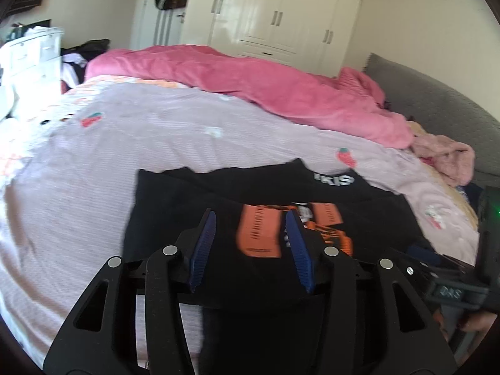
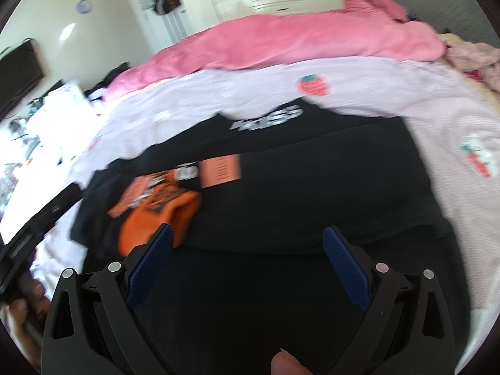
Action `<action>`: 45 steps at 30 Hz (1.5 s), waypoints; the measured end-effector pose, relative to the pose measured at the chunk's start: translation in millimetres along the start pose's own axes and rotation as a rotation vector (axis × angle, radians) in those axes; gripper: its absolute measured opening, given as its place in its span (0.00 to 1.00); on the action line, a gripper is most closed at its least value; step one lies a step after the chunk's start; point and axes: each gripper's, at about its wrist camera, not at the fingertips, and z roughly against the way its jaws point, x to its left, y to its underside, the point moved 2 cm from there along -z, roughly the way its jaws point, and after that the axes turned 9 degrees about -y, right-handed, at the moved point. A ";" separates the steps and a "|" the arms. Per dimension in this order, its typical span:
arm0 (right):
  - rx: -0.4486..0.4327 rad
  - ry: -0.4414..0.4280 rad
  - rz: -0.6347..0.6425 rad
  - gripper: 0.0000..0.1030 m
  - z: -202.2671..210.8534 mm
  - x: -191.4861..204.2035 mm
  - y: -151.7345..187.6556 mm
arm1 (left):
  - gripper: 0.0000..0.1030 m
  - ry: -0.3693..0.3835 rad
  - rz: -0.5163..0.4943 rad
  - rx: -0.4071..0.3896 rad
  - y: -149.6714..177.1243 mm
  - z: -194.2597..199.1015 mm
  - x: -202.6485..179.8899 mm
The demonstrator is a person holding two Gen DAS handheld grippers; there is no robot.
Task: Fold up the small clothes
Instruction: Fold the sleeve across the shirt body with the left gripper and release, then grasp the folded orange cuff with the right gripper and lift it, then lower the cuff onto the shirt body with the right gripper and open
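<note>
1. White lettering on the black shirt near its far edge, blurry in both views; reads something like "KIS" on the left cam and "KISS" on the right. Orange print with tiny text, way too smeared to read.
2. "DAS" or similar on a dark device at the right edge of the left cam, partly cut off.
3. Shirt lying flat on the bed, on the pink striped sheet with strawberry patches. Near hem hidden under the tongs in both views.
4. Left tongs spread apart, hovering over the orange print, pinching nothing.
5. Right tongs spread wide over the plain black half, also holding nothing. Fingertip poking in at the bottom, cropped.
6. Lots of motion blur on the right cam, edges of the shirt soft.
7. Bare sheet left of the shirt and beyond it, up to the bunched pink blanket. Fuzzy pink pile near the grey headboard on the right.
8. Wardrobe and cluttered white drawers well apart, behind the bed.
</note>
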 end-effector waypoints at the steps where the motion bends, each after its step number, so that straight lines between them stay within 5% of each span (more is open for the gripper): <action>1: 0.007 -0.016 0.002 0.93 -3.8 5.5 0.1 | 0.39 -0.025 0.005 0.002 -0.5 -1.5 4.3; 5: 0.040 -0.080 0.014 0.93 -23.0 30.7 1.7 | 0.46 -0.098 0.009 -0.005 -2.8 -2.1 17.2; 12: 0.081 -0.129 -0.006 0.87 -52.0 43.5 -3.0 | 0.50 -0.092 0.069 0.009 -2.8 -4.6 38.4; 15: 0.099 -0.179 -0.032 0.65 -62.3 44.3 -4.8 | 0.50 -0.103 0.093 0.007 -3.8 -4.4 47.1; 19: 0.077 -0.201 0.005 0.18 -66.0 54.1 -8.2 | 0.50 -0.122 0.110 -0.002 -5.8 -3.4 55.9; 20: 0.067 -0.199 0.032 0.13 -64.9 57.5 -9.4 | 0.50 -0.122 0.117 -0.003 -6.4 -3.1 58.4; 32: -0.187 -0.163 0.344 0.08 15.1 96.3 -48.6 | 0.51 -0.135 0.199 -0.037 -12.9 6.5 84.2; 45: -0.286 0.044 0.300 0.06 60.3 10.9 -81.9 | 0.51 -0.102 0.145 -0.025 -9.2 4.7 61.2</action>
